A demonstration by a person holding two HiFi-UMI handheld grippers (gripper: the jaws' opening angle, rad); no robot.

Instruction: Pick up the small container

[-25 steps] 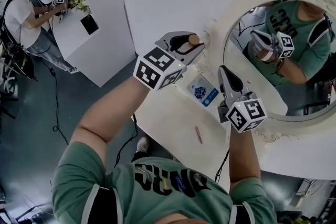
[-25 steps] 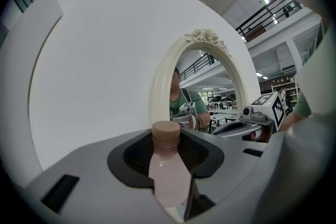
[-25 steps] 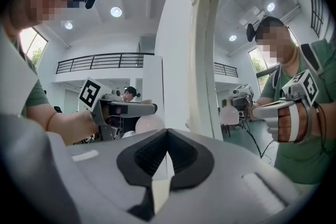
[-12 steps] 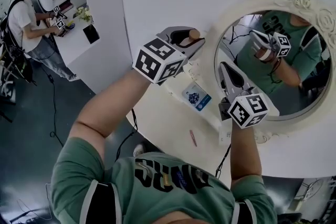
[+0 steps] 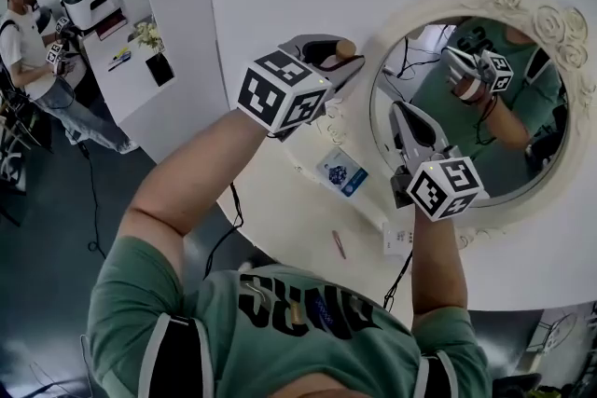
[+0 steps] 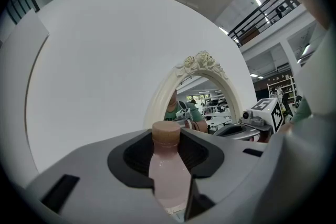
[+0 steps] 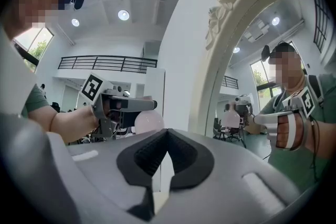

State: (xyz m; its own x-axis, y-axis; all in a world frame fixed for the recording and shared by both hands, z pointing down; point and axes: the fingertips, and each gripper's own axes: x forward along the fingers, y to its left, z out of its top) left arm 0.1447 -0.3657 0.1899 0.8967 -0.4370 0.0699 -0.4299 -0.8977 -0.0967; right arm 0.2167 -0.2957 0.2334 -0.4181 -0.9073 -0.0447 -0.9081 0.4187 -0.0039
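The small pale-pink plastic bottle with a tan cap (image 6: pixel 168 165) stands upright between the jaws of my left gripper (image 5: pixel 328 61), which pinch its body below the neck. It is just left of the oval mirror in an ornate cream frame (image 5: pixel 536 19) and looks raised off the white tabletop (image 5: pixel 298 200) below that mirror. My right gripper (image 5: pixel 403 116), in front of the mirror's lower left, is pressed together on nothing. I'd hold an even squeeze, keep the bottle vertical and lift clear of the frame.

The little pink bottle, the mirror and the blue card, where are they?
little pink bottle (image 6: pixel 168 176): left gripper view, on its pink body, below the cap.
mirror (image 6: pixel 202 62): left gripper view, on the flowery top of its frame.
blue card (image 5: pixel 341 173): head view, on its middle.
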